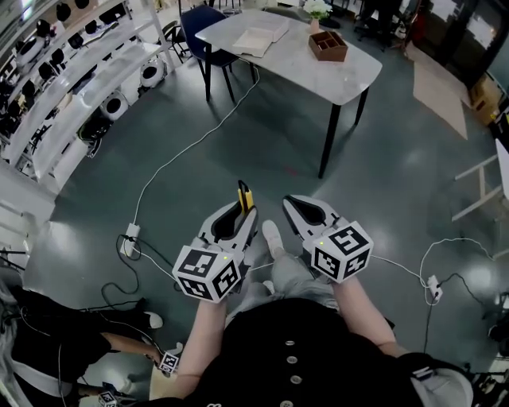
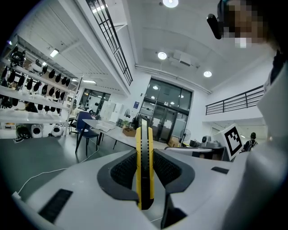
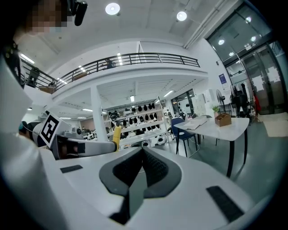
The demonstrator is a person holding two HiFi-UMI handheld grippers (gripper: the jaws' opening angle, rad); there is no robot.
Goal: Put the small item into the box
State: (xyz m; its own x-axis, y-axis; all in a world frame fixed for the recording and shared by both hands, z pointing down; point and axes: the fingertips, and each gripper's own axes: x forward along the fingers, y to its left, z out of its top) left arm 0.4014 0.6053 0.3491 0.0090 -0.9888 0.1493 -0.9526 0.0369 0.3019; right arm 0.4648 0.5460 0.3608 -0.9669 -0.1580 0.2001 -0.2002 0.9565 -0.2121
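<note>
the small item, a yellow and black utility knife (image 2: 144, 166), stood upright in the left gripper (image 1: 241, 216), whose jaws were closed narrowly on its flat sides, its tip poking above them in the head view. the pick-up therefore looked done; the carry and the drop were left, since the wooden box (image 1: 328, 46) with its compartments sat well apart on the far white table (image 1: 350, 79), near an open book (image 1: 258, 40) and a small pot of flowers (image 1: 316, 9). the right gripper (image 1: 291, 203) was held just beside the left, its jaws pressed together on nothing. both hung over the grey floor (image 1: 238, 135), crossed by white cables (image 1: 171, 163). no brand or label could be read: the knife showed none, only black square markers covered the marker cubes (image 1: 208, 273), and a blue wall sign (image 3: 222, 78) was too small.
</note>
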